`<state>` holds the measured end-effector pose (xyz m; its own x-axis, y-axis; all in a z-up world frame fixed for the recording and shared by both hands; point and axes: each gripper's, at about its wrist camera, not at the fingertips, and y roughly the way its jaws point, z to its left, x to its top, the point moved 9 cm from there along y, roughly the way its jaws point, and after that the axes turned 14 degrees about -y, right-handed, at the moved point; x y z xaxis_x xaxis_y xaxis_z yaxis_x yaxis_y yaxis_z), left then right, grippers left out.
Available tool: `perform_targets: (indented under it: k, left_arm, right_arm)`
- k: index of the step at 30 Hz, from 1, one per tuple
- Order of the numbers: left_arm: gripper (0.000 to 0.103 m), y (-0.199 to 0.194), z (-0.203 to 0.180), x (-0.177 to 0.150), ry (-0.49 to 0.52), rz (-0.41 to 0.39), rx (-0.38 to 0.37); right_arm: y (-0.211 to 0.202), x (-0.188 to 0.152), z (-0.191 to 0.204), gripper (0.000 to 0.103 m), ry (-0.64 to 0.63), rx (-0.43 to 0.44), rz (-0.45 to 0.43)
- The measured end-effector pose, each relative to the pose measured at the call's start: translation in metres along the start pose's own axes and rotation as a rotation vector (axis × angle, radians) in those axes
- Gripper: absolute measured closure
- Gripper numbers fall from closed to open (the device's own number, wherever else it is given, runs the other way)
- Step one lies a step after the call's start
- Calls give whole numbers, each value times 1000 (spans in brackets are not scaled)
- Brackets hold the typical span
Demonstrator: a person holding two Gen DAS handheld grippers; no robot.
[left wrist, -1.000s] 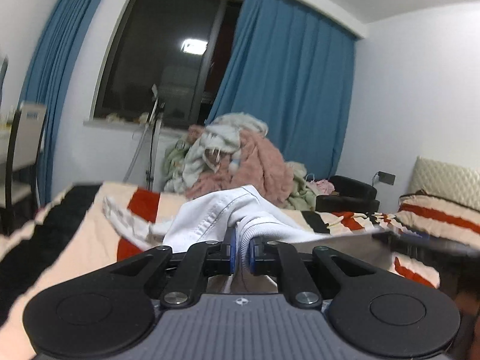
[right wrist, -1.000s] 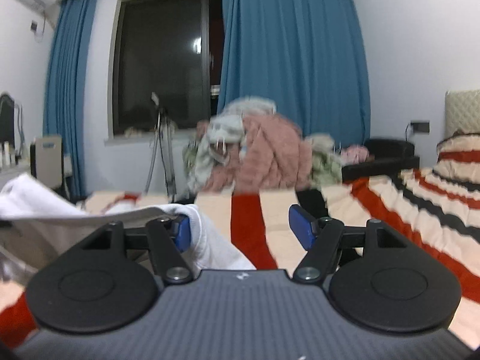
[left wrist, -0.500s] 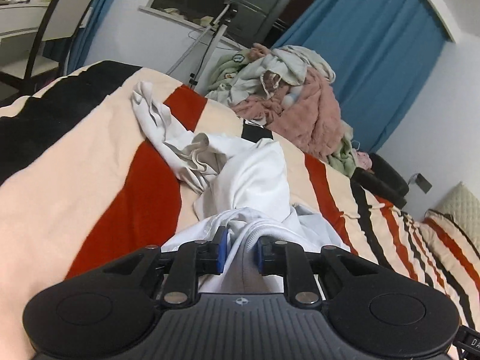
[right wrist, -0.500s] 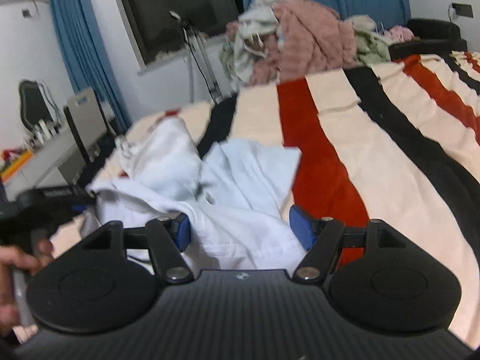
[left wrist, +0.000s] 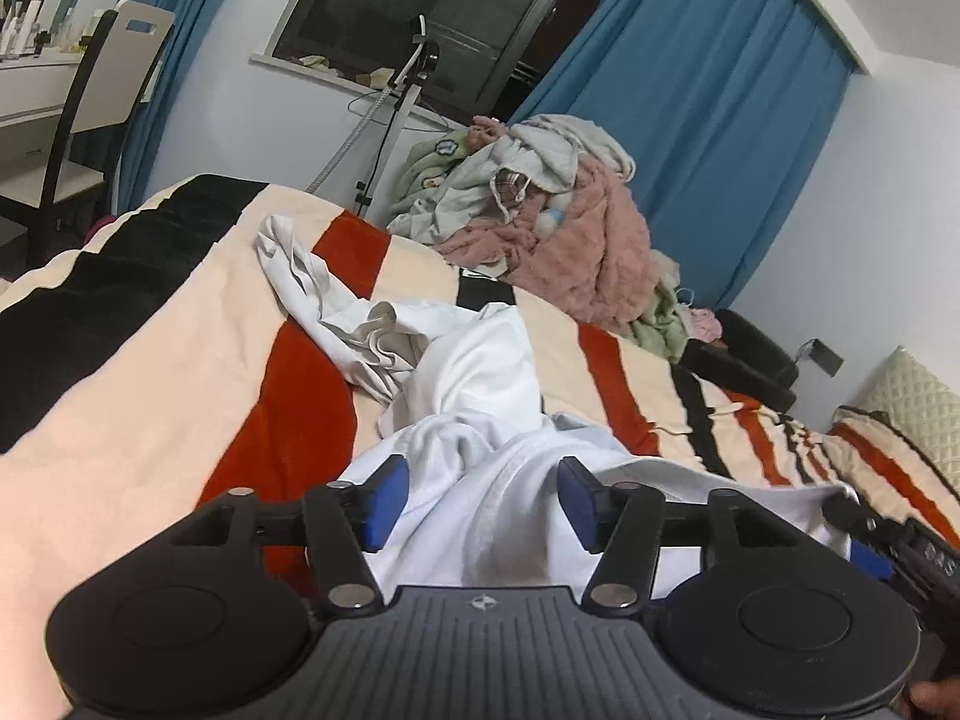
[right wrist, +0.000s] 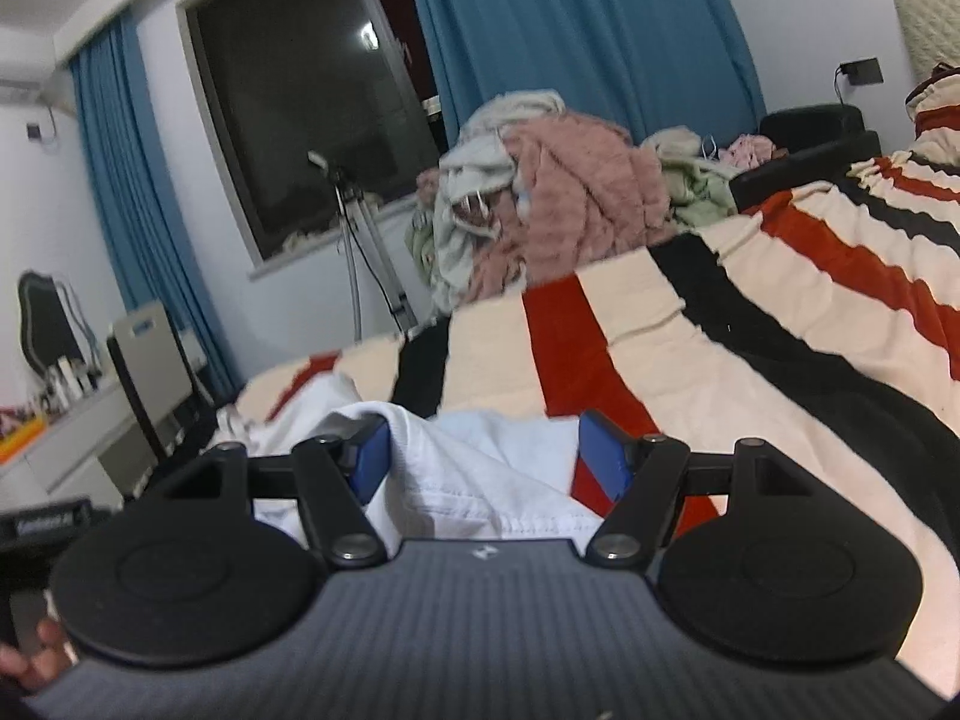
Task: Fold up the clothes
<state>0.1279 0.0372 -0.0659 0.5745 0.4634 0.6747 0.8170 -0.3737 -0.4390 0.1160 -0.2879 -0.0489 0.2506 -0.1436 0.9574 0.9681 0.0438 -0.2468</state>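
So the white garment (left wrist: 480, 396) is lying bunched up on the striped blanket (left wrist: 150, 396) near the bed's near edge, one twisted end trailing off toward the far left corner. The left gripper (left wrist: 477, 501) has just been opening its jaws: cloth sits between the blue pads (left wrist: 384, 498) but they aren't pressing on it, so it's let go. The right gripper (right wrist: 480, 456) has its jaws wide too, with the hem of the same garment (right wrist: 492, 480) lying loose between them, nothing pinched. The other gripper pokes into each view at the side, so both hands are close together over this one piece.

My read: this is the lay-it-down step, and no actual fold exists yet since it's all crumpled. Next move probably calls for grabbing two corners or the shoulders and pulling it flat. The big pile of clothes (left wrist: 540, 210) at the far edge of the bed looks untouched, so plenty left to do
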Motion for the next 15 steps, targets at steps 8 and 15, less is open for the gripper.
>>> perform_targets:
  k: [8,15]
  left_arm:
    - [42,-8,-23,-27,155,33,-13]
    - [49,-2,-51,-57,506,-77,137]
  right_arm:
    - [-11,16,-6,33,19,2,-88]
    - [-4,17,-17,33,63,8,-59]
